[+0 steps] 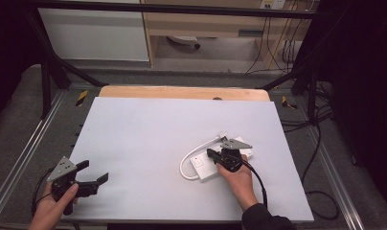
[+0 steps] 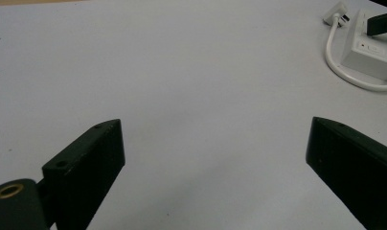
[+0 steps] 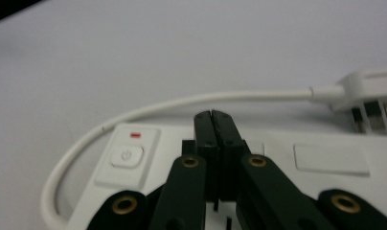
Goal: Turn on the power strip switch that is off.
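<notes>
Right gripper (image 3: 214, 117) pressed together, tips down on white power strip (image 3: 325, 187), just beside its switch button (image 3: 126, 156). Probably lining up to press it, so needs a small sideways nudge. Left gripper (image 2: 215, 143) spread, parked well off on surface (image 1: 148, 139). Can't tell about actual contact; plug (image 3: 369, 91) cut off.

Counting up what's sitting here: one white power strip (image 1: 207, 165) with one cord (image 1: 194, 152) and one plug (image 3: 359, 88), two grippers, one table (image 1: 148, 139).
</notes>
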Demonstrator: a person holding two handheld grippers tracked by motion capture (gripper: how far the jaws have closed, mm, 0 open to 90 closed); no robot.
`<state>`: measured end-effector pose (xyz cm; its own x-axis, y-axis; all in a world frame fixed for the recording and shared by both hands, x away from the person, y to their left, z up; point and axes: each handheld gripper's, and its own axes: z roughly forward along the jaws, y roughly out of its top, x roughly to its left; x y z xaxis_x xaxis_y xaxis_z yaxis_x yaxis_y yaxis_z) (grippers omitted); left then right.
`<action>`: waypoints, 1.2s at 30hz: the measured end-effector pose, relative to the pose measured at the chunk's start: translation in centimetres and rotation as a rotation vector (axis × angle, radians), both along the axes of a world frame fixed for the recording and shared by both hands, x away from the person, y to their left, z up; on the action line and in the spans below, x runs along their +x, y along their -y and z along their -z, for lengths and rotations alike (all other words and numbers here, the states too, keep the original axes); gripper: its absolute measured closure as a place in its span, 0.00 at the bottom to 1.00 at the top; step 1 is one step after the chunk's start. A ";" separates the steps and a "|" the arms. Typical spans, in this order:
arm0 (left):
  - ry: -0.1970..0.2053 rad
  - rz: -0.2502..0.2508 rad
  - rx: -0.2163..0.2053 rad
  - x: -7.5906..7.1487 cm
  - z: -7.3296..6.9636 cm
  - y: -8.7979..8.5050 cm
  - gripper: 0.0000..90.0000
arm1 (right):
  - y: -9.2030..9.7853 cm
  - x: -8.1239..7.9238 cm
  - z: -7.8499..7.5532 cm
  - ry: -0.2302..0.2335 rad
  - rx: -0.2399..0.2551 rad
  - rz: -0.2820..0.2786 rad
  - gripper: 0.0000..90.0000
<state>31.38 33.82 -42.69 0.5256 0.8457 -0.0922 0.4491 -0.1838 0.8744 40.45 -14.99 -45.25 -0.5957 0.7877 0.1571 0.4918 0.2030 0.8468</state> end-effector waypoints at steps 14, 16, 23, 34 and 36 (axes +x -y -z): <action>0.001 0.001 -0.001 0.0 0.0 0.0 0.07 | 0.1 0.1 0.0 -0.011 0.015 -0.002 1.00; 0.000 0.001 0.000 0.0 0.0 0.0 0.07 | 0.2 0.2 0.0 -0.013 0.015 -0.004 1.00; 0.001 0.000 -0.001 0.0 0.0 0.0 0.07 | 0.2 0.2 0.0 -0.013 0.018 -0.006 1.00; 0.003 0.001 -0.002 0.0 0.0 0.0 0.07 | 0.4 0.1 -0.3 0.001 0.033 -0.004 1.00; 0.004 0.000 -0.001 0.0 0.0 0.0 0.07 | 0.4 0.1 -0.4 0.002 0.039 -0.001 1.00</action>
<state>31.41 33.85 -42.68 0.5261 0.8456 -0.0908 0.4458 -0.1833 0.8761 40.53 -15.42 -44.85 -0.5967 0.7803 0.1871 0.4903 0.1699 0.8549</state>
